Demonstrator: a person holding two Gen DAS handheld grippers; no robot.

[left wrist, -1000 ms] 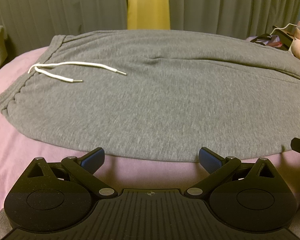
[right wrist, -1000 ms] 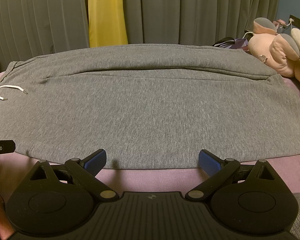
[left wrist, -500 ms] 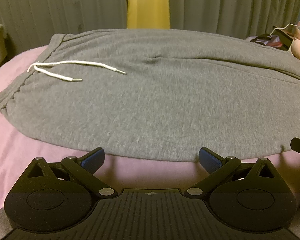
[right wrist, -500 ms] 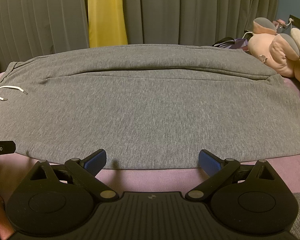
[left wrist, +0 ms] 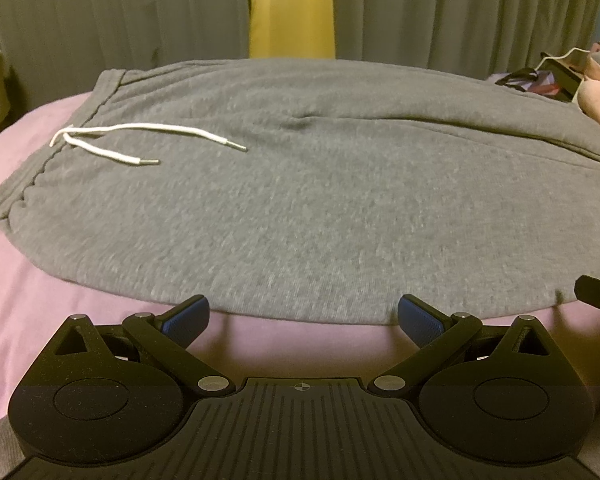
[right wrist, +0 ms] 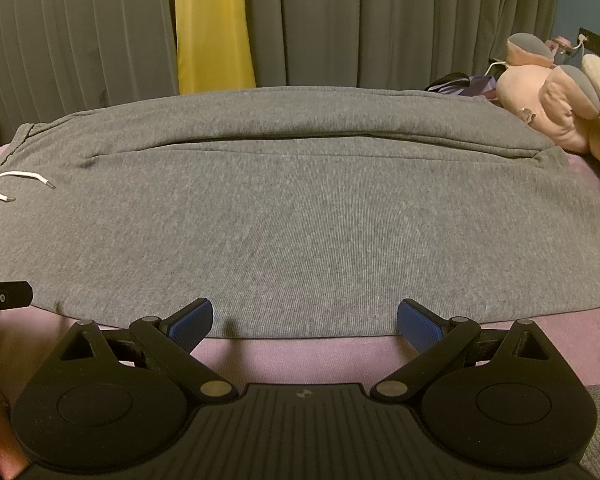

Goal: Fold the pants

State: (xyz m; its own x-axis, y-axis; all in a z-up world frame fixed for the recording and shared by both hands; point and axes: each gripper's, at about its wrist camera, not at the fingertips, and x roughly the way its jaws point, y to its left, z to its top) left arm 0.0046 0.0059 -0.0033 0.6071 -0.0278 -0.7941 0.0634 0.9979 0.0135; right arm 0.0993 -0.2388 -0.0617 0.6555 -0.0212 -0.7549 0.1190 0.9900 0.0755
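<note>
— Pants [left wrist: 320, 208] first: where do you have them?
— Flat on the pink sheet [left wrist: 28, 280], spread sideways in front of you. Your left gripper [left wrist: 302, 318] sits at their near hem with both blue pads [left wrist: 186, 318] spread wide and holding nothing. Your right gripper [right wrist: 304, 320] is the same, fingers wide apart, empty, tips just at the hem.

— How close are your two tools?
— Side by side: a bit of the right one shows at the right edge of the left view, and a bit of the left one at the left edge of the right view.

— And farther out?
— Past the near leg you see the seam where the second leg lies alongside. The waistband [left wrist: 108, 92] is on your left, with the white drawstring [left wrist: 112, 142] lying loose on the grey cloth. The leg ends reach right, near a pink plush toy [right wrist: 548, 116]. Behind everything hang grey curtains [right wrist: 360, 20] with a yellow strip [right wrist: 210, 28] between them
</note>
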